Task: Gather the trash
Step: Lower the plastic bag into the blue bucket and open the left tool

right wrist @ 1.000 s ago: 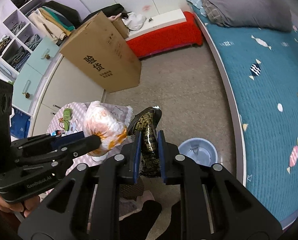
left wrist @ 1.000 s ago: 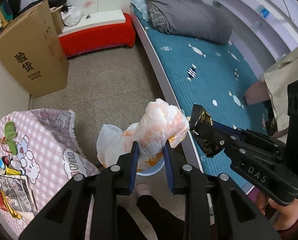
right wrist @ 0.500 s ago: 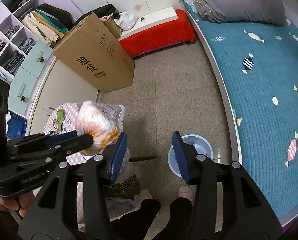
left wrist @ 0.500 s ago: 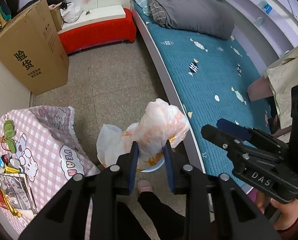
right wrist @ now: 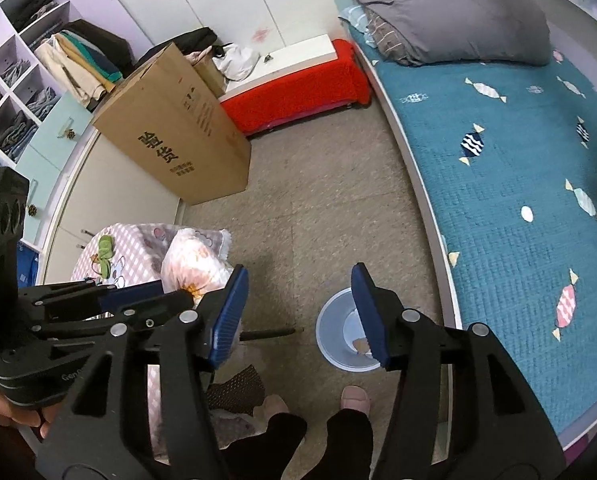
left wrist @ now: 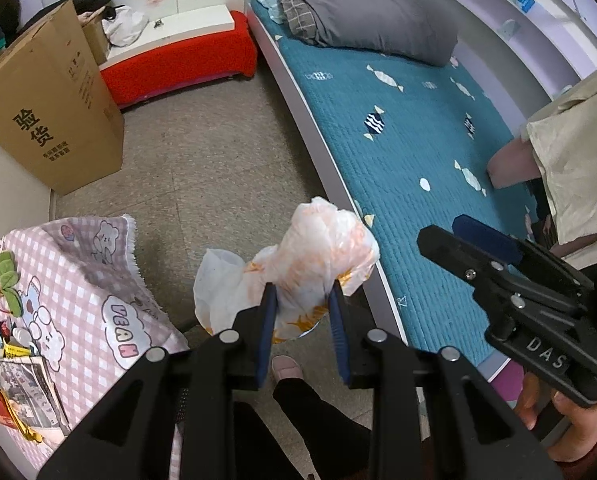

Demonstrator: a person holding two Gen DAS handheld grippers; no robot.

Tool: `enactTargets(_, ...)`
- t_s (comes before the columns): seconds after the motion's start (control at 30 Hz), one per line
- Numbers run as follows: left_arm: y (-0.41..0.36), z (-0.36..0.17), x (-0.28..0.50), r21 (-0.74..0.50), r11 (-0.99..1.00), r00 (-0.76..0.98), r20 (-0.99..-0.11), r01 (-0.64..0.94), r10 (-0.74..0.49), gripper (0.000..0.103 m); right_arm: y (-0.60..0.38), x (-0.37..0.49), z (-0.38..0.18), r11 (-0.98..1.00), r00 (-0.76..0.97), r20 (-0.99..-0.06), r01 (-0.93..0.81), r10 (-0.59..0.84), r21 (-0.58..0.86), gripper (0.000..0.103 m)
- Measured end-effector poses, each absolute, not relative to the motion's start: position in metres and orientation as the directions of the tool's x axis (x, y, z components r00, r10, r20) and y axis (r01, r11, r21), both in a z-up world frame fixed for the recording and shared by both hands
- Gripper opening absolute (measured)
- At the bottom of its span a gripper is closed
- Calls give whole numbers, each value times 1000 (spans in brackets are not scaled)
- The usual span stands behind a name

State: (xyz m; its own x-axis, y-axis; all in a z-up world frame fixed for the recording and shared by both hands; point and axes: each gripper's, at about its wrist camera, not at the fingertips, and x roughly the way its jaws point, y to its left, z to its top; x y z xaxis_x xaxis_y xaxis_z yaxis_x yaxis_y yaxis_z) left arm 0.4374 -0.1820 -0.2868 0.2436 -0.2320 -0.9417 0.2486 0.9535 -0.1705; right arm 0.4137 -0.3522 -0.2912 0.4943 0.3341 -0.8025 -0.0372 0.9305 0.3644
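One view only: blue basin (right wrist: 340,340)

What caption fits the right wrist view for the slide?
Right gripper, jaws opening and empty, above the blue bin; left gripper holds the orange-white plastic bag.

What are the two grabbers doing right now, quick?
Left gripper: shut on the white and orange plastic bag.
Right gripper: open, jaws opening, nothing between them.
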Motion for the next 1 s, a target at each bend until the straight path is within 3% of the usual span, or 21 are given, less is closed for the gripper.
enactTargets(0.37,-207,-291,445,-190,937,214,-942,292,-257,30,-379,406,-280,935,558,-783,33,275,352,55)
enactTargets(0.5,-217,-292,446,-201,931,201,-942,306,-269,44,-386,405,-279,934,564,-782,52,264,353,57)
enactTargets(0.53,-220,-293,446,-194,931,199,-944,311,-263,55,-387,404,-280,933,562,-784,57,264,355,57)
enactTargets(0.6,-221,-294,446,-175,935,199,-949,307,-243,66,-389,404,-282,933,559,-787,63,262,356,57)
enactTargets(1.0,-173,-290,435,-167,968,222,-953,186,-207,71,-353,408,-290,932,507,-803,2,312,363,58)
